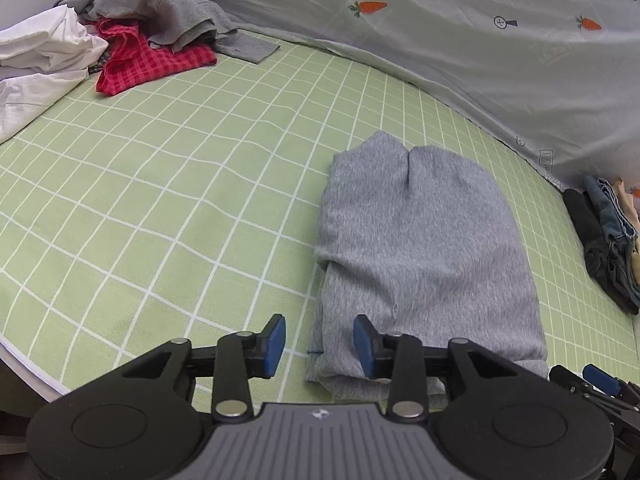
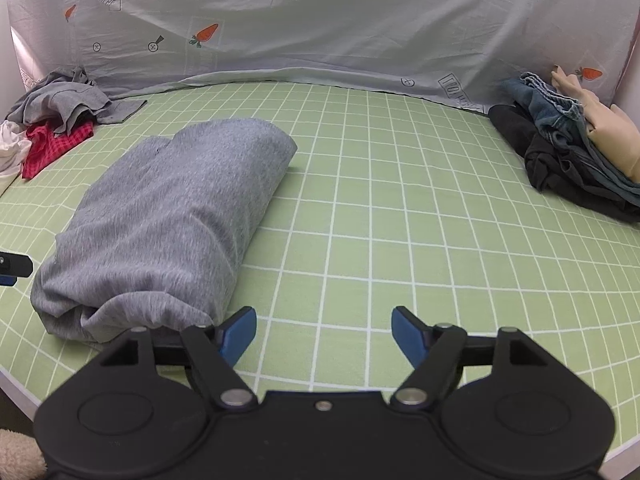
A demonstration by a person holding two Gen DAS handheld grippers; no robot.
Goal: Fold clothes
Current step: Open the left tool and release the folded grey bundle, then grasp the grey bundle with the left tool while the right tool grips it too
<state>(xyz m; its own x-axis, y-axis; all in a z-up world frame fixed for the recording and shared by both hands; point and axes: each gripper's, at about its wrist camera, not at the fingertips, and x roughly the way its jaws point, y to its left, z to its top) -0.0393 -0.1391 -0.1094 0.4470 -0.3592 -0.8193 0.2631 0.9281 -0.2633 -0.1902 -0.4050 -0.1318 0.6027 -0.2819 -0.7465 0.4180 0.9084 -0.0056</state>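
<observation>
A folded grey garment (image 1: 424,248) lies on the green checked sheet (image 1: 168,200). My left gripper (image 1: 319,346) hovers over the garment's near left corner, open, its blue pads apart with nothing pinched between them. In the right wrist view the same grey garment (image 2: 168,220) lies left of centre. My right gripper (image 2: 324,336) stands open just to the right of its near end, over bare sheet (image 2: 400,240). A bit of the right gripper (image 1: 600,380) shows at the left wrist view's lower right edge.
A heap of unfolded clothes sits at the far left: white cloth (image 1: 44,52), a red checked piece (image 1: 152,60), a grey top (image 1: 160,4). Stacked dark and denim clothes (image 2: 568,148) lie at the far right. A carrot-print sheet (image 2: 320,24) hangs behind. The bed edge (image 2: 12,384) runs close below.
</observation>
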